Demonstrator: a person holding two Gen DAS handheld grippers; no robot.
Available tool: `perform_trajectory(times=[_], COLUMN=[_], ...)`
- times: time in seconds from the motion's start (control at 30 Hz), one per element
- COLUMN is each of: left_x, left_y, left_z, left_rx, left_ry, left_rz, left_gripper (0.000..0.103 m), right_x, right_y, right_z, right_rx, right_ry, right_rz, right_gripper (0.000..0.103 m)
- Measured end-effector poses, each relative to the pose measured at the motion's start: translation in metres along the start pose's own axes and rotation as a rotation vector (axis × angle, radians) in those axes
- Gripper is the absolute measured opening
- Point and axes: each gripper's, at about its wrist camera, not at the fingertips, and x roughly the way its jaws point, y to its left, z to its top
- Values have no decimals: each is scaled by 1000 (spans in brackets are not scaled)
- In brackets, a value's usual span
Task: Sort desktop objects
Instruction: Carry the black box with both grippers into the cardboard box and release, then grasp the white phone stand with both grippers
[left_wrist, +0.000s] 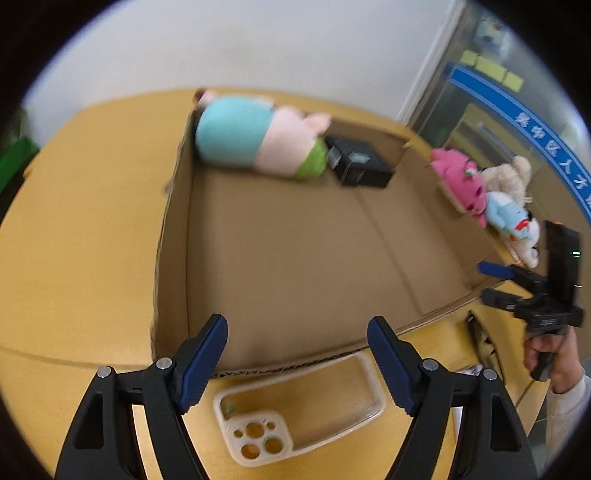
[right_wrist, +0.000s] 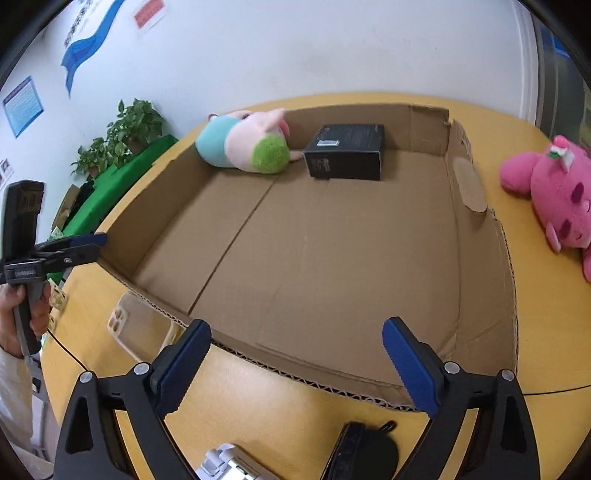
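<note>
Both tools are up over the yellow desk (right_wrist: 258, 398), and neither one is carrying anything. The left hand-held gripper (left_wrist: 297, 365) has its blue pads spread wide, nothing between them, hovering above a clear phone case (left_wrist: 299, 406) that lies flat on the desk just in front of the near wall of the cardboard box (right_wrist: 476, 206). The right hand-held gripper (right_wrist: 297, 365) is spread wide too and empty, poised over that same near wall. Inside the box, tucked against the far wall, a pink-and-teal plush toy with a green end (right_wrist: 245, 146) lies on its side, and a black carton (right_wrist: 345, 151) sits just beside it, close enough that they look to be touching. The rest of the box floor is bare cardboard. Out on the desk to the right of the box, a bright pink plush (right_wrist: 554, 192) lies near the wall of the box, with a heap of other soft toys (left_wrist: 513, 206) behind it in the left wrist view. At the near edge, a black pouch (right_wrist: 365, 450) and a white gadget (right_wrist: 229, 461) lie on the desk.
</note>
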Motion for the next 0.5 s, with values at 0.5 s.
perform_trajectory(times=[0.5], left_x=[-48], left_y=[-57], left_z=[-44], left_rx=[131], left_ry=[-71], left_rz=[-125], left_gripper=[78], right_x=[-65], right_y=[86], right_z=[-110], right_rx=[-90], right_ry=[-20], right_rz=[-126], right_gripper=[103])
